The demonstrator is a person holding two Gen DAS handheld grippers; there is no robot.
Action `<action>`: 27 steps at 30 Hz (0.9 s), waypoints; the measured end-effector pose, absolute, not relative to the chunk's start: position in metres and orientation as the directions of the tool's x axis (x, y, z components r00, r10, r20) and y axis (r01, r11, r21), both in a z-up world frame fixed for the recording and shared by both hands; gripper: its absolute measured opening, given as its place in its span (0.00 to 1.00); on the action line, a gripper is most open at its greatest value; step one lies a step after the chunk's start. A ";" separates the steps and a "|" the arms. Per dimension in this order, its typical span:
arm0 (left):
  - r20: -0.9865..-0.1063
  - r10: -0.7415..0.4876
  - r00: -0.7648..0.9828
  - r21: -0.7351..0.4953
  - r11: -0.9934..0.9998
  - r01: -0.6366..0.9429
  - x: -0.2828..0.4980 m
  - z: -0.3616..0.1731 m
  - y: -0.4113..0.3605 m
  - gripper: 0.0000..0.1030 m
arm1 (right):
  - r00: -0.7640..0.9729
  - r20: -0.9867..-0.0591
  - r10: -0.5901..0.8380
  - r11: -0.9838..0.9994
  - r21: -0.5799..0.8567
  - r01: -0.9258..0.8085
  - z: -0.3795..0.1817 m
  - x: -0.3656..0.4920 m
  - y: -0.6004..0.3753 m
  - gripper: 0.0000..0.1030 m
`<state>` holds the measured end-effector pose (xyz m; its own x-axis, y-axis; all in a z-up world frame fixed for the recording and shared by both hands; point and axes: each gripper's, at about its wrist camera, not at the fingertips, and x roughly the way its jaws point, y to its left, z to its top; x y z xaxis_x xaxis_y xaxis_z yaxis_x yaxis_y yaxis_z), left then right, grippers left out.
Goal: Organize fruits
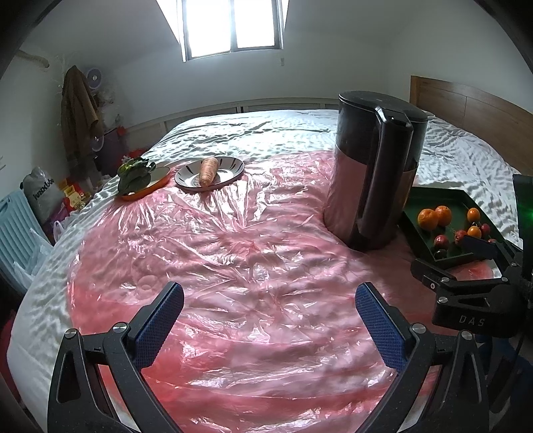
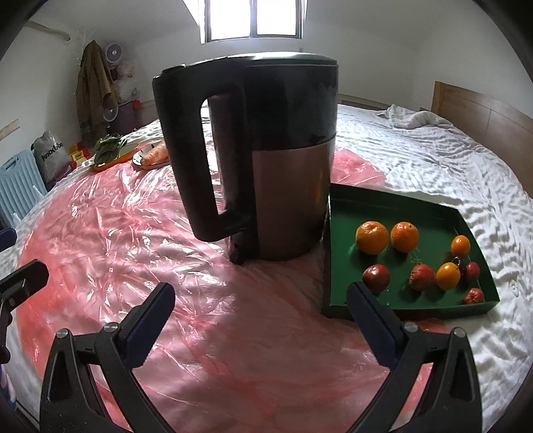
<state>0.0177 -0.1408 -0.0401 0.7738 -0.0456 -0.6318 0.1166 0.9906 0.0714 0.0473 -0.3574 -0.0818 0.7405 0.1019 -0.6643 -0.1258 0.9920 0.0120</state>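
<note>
Oranges (image 2: pixel 386 237) and small, perhaps red fruits (image 2: pixel 375 277) in green tray (image 2: pixel 413 203) beside kettle (image 2: pixel 266 160)

Daylight is given by a window (image 1: pixel 233 26) at the top centre of both frames, and it is overexposed to white. Strong glare is seen on the pink plastic sheet (image 1: pixel 233 249). A shadow is cast toward the camera by the kettle (image 2: pixel 266 160). Straight lines are bent at the edges, and the corners are darkened. Focus is sharp.
</note>
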 end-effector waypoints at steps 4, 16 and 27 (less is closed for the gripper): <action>-0.632 -0.041 0.774 0.074 0.991 0.113 0.019 -0.041 -0.139 0.98 | 0.741 -0.664 0.095 0.991 -0.004 -0.131 -0.082 0.048 -0.354 1.00; -0.636 -0.031 0.771 0.082 0.991 0.108 0.023 -0.046 -0.133 0.98 | 0.740 -0.666 0.097 0.991 -0.002 -0.132 -0.083 0.049 -0.353 1.00; -0.626 -0.038 0.779 0.074 0.992 0.107 0.024 -0.046 -0.133 0.98 | 0.741 -0.665 0.088 0.994 0.007 -0.111 -0.083 0.046 -0.357 1.00</action>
<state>0.0237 -0.1332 -0.0460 0.7789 -0.0376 -0.6260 0.1071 0.9915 0.0736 0.0461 -0.3568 -0.0828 0.7412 0.0878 -0.6655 -0.1111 0.9938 0.0073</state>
